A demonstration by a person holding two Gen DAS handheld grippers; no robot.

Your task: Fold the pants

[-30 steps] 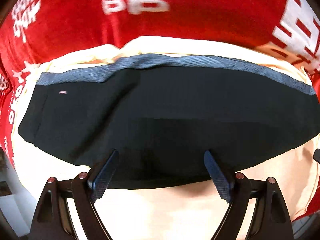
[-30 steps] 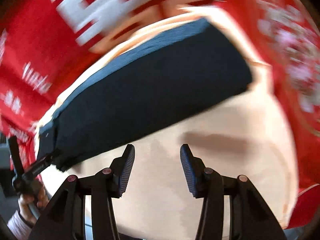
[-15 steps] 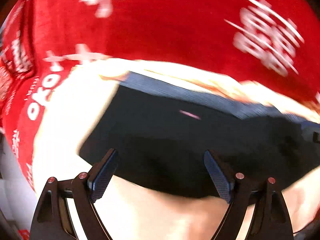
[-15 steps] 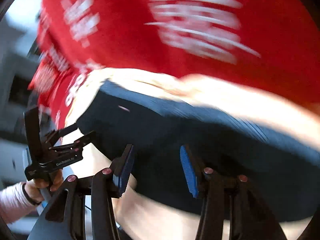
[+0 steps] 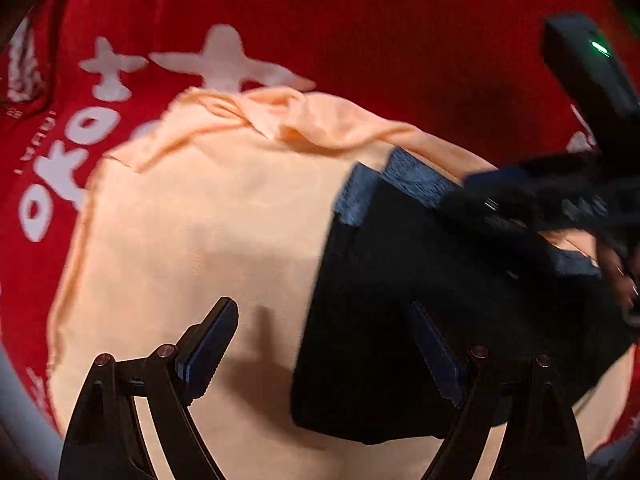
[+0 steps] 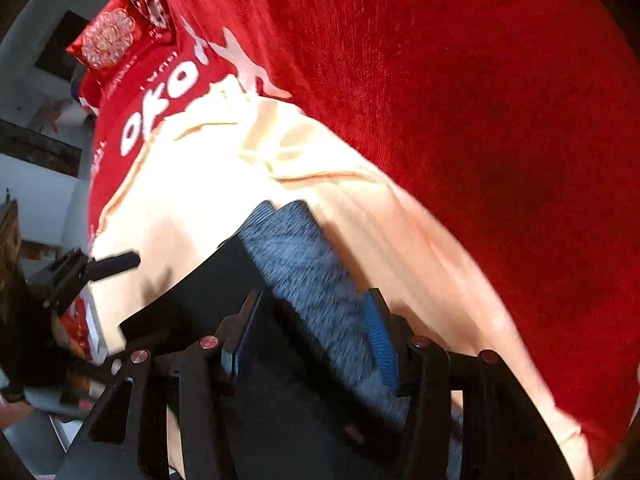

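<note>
peach cloth point(image 5: 208, 220) fills our left, spread over a red printed blanket point(image 5: 360, 32). our left gripper point(image 5: 320, 344) hovers with its jaws spread wide, nothing between them. to the right lie the black pants point(image 5: 420, 300) — folded over, grey waistband point(image 6: 304, 256) showing — on the peach cloth. our right gripper point(image 6: 308, 340) straddles the waistband edge, jaws parted, not clamped.

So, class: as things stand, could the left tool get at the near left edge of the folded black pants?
Probably yes. The left tool is open, with its right-hand finger already over the black pants. Only bare peach cloth lies beside that edge, and the right tool is over the far side.
</note>
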